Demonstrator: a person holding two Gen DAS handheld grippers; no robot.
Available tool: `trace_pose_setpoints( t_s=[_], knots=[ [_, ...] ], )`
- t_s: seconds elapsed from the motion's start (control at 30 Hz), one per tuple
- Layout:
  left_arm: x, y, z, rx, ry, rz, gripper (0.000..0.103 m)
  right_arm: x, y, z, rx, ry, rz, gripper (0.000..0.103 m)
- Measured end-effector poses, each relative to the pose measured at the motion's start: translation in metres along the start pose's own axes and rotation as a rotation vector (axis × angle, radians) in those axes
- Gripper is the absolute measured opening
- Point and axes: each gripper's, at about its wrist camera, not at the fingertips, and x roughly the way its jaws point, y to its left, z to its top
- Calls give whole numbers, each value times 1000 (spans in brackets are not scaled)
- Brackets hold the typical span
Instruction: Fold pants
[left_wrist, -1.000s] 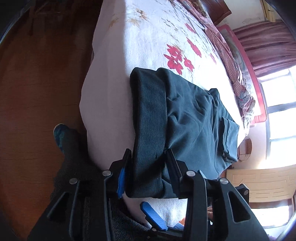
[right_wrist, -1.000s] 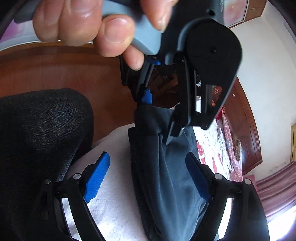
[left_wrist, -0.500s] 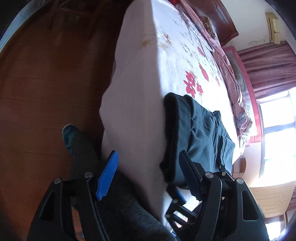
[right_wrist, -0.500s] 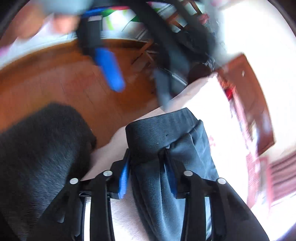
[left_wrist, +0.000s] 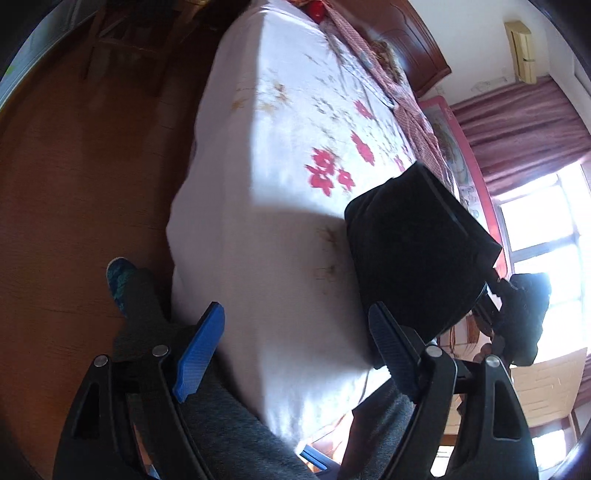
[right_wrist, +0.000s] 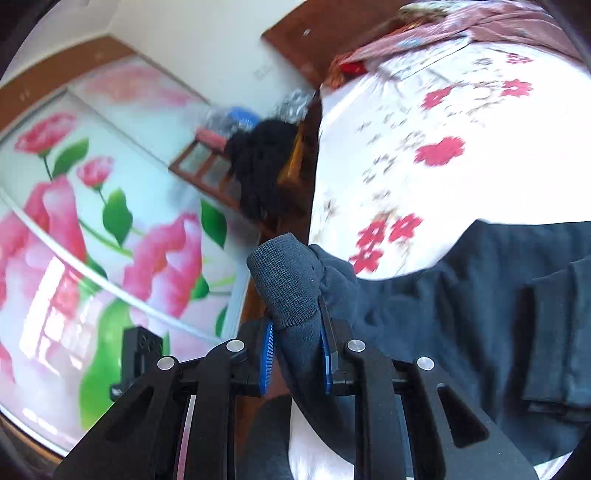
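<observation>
Pants (right_wrist: 480, 314), dark navy, lie on the bed (left_wrist: 295, 155) near its foot corner, part of them lifted. Right tongs (right_wrist: 295, 358) clamped on the ribbed waistband, which sticks up between the blue pads; the cloth trails from there down onto the sheet, where a folded, layered portion shows at the right edge of the right wrist view. Left tongs (left_wrist: 295, 354) gape wide, nothing between the pads, held over the corner of the bed just beside the raised dark cloth (left_wrist: 417, 258). Judgement: fold is partway — some layering is made already, the waistband end is in the air and not yet laid over; final flattening still to do. Surroundings: flowered white sheet, a reddish patterned blanket (left_wrist: 391, 74) along the far side, wooden floor (left_wrist: 74, 184), the person's leg and slipper (left_wrist: 120, 280) against the bed, a floral wardrobe door (right_wrist: 92, 221), a chair heaped with dark clothing (right_wrist: 262, 162). Nothing on the sheet appears to block the fold; the bed edge is close, so cloth could slide off.
</observation>
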Motion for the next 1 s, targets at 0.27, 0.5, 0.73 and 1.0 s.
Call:
trace_pose_setpoints(
  t_s=[0.27,0.5,0.73,1.0],
  knots=[
    [68,-121,-17,223,166,-54,85,-201,-191,-7,274,-521,-42,19],
    [134,-184,-56,322,340,-38,85,-209,-327,-98,697,-611,-39,19],
    [162,-203,-87,389,359,2,87,-252,-297,-83,715,-596,-157,52],
    [197,-220,-115,389,381,-12,90,-253,-254,-57,464,-490,-260,52]
  ],
)
